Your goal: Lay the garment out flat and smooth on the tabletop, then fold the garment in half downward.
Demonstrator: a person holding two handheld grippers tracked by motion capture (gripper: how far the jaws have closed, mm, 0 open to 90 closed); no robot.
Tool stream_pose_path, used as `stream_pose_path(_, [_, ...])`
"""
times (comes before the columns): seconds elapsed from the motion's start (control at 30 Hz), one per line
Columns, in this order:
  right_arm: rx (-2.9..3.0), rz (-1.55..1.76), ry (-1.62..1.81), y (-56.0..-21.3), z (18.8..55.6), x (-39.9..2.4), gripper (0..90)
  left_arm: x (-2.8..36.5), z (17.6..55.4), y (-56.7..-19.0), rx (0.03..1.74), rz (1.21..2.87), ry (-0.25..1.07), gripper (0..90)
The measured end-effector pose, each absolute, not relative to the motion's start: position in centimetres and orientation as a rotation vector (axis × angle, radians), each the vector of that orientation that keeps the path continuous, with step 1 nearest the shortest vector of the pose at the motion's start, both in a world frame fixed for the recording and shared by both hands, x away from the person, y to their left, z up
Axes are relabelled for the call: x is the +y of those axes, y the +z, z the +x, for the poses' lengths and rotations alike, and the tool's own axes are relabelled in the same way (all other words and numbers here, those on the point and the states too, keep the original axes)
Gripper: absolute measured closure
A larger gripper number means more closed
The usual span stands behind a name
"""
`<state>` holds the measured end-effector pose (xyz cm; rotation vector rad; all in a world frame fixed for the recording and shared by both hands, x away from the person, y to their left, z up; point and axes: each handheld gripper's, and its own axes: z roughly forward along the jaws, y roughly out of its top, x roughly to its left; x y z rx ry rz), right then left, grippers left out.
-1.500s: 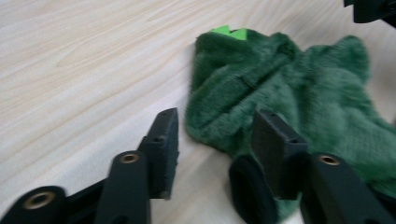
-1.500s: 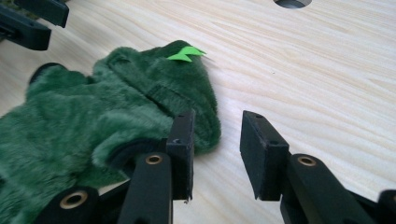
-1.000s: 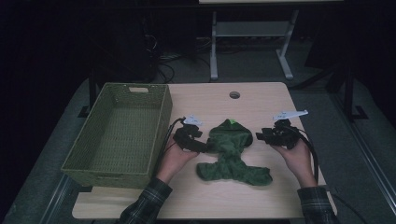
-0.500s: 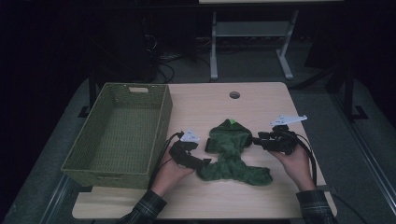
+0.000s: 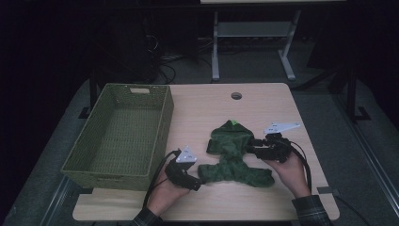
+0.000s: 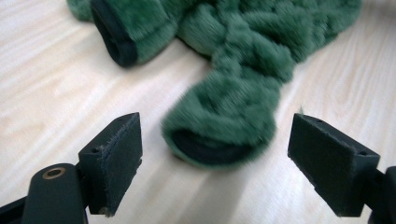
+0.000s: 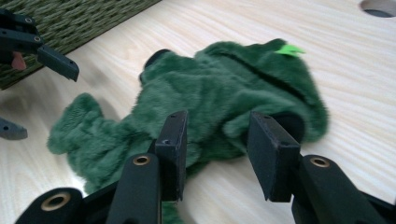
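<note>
Fuzzy plush garment [image 5: 234, 157], matt wooden table [image 5: 207, 108], woven basket [image 5: 120, 134].

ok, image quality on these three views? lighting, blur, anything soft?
High view: dim, surroundings near black, only the table and basket lit. Left gripper view: bright, the green fleece garment smeared at its near cuff, jaws sharp. Right gripper view: evenly lit, garment fairly crisp, its own jaws slightly soft up close, faint shadow beside the fleece.

From my high view, my left gripper [image 5: 195, 184] covers the near leg tip of the green fleece garment [image 5: 234, 157]. In the left gripper view its cuff at twelve o'clock is blurred, and the top edge crops the rest.
</note>
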<state>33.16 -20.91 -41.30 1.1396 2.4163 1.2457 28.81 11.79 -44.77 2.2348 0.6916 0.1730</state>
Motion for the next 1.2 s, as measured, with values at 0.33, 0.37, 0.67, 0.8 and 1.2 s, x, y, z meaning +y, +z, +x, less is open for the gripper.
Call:
stream_pose_path(0.33, [2.476,1.060,1.288,-41.2,31.6,-18.0,57.8,12.2,26.0,-46.2,0.698,2.257,0.206,17.0])
stream_pose_path(0.37, [2.482,1.044,1.292,-41.2,31.5,-17.6,57.9,12.3,25.9,-46.3,0.699,2.252,0.213,17.0])
stream_pose_path(0.67, [2.562,0.907,1.337,-41.4,29.8,-13.3,62.8,12.7,25.0,-47.1,0.691,2.285,0.264,17.0])
stream_pose_path(0.8, [2.622,0.854,1.353,-41.7,29.1,-11.4,67.4,13.0,24.8,-47.3,0.691,2.282,0.277,16.6])
stream_pose_path(1.2, [2.724,0.738,1.280,-43.7,28.4,-7.0,68.1,13.3,24.8,-47.7,0.667,2.253,0.282,15.4])
